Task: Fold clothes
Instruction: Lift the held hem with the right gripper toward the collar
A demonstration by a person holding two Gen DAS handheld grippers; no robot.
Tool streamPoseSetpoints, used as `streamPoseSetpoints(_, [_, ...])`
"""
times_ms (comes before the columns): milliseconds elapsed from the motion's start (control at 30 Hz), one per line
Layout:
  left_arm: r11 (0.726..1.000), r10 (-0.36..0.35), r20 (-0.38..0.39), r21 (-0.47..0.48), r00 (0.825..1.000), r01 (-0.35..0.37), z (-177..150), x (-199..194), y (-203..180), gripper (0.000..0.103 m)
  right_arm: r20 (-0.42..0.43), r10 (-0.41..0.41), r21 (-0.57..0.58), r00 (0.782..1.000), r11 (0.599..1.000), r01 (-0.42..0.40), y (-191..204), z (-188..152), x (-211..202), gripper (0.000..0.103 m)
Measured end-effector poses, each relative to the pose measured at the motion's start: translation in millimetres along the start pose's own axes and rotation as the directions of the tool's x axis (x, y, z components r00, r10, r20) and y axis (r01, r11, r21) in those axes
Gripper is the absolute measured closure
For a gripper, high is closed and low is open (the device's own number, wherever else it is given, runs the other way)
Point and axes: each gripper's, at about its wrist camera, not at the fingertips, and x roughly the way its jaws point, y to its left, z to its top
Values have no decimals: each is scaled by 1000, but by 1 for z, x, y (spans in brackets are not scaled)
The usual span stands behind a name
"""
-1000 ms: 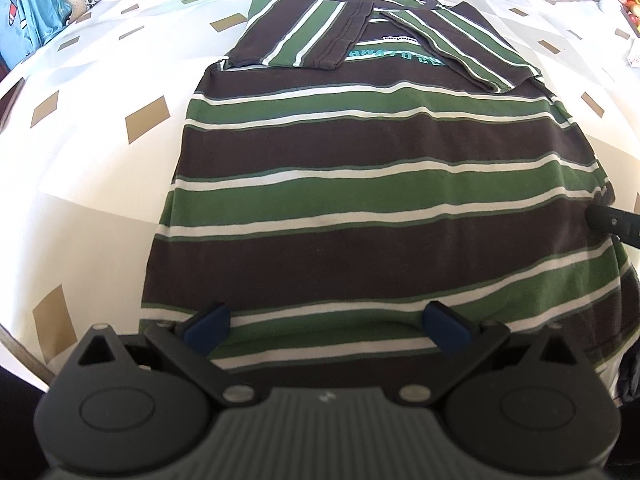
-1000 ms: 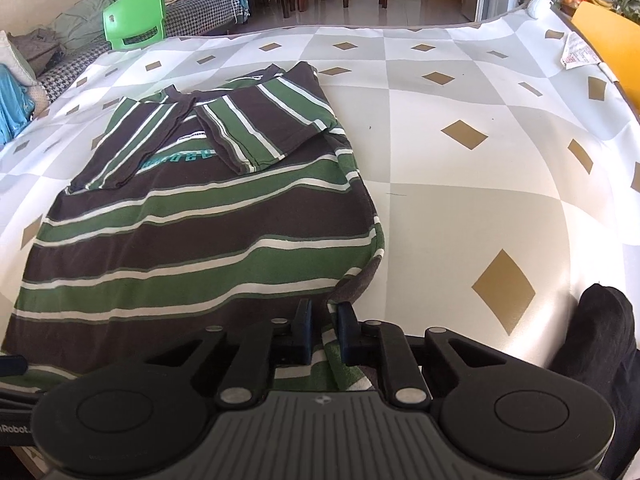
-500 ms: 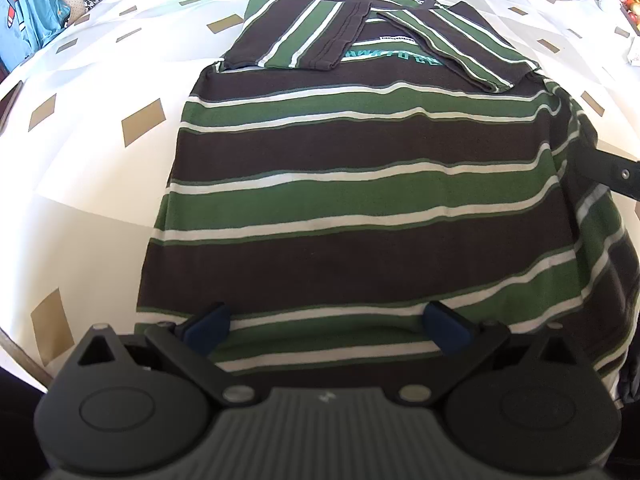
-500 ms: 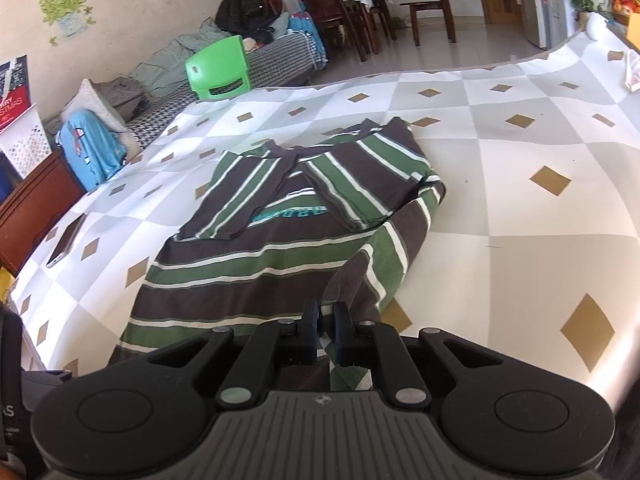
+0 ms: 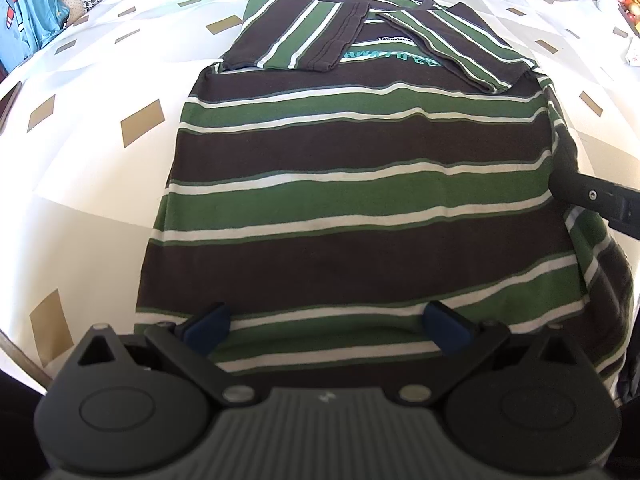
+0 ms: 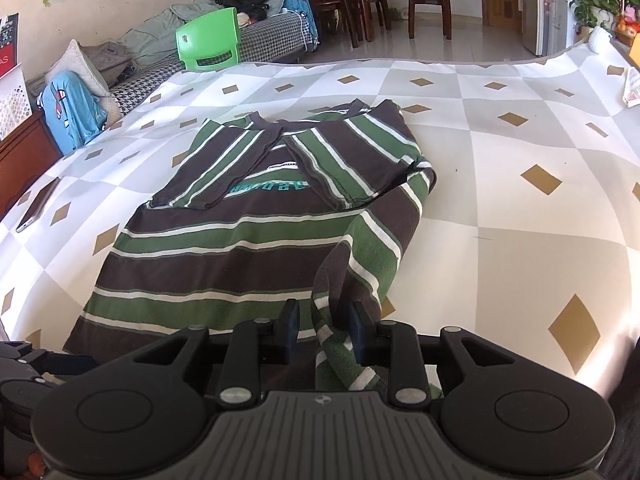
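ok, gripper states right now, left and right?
Left gripper: open, fingers spread above the striped shirt hem, holding nothing.
Right gripper: fingers parted, lifted shirt edge between them; grip cannot be told.

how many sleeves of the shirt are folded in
2. The left sleeve lies folded over the chest of the shirt; the right sleeve lies folded in beside it, near the collar. None seems hidden.

left gripper [image 5: 326, 320] wide open, right gripper [image 6: 323, 325] parted
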Motion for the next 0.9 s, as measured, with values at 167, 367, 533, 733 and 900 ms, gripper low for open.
streamPoseSetpoints(167, [1000, 3, -6, -7, 1000, -3, 0, 0, 2, 0, -9, -44, -6, 999, 999, 44, -5, -1, 4, 66])
streamPoseSetpoints(367, [998, 29, -18, -48, 999, -30, -7, -8, 22, 0, -41, -85, 24, 996, 996, 86, -12, -2, 11, 66])
streamPoseSetpoints(533, [995, 51, -29, -82, 998, -53, -12, -14, 38, 0, -68, -95, 74, 993, 992, 100, -21, 0, 16, 67])
streamPoseSetpoints(733, [992, 62, -54, -109, 997, -68, -23, -12, 54, 0, -69, -80, 95, 994, 992, 86, -18, 5, 17, 90])
streamPoseSetpoints(900, [992, 61, -47, -109, 997, -66, -25, -12, 56, 0, -22, -19, 74, 1000, 997, 20, -2, 13, 11, 94])
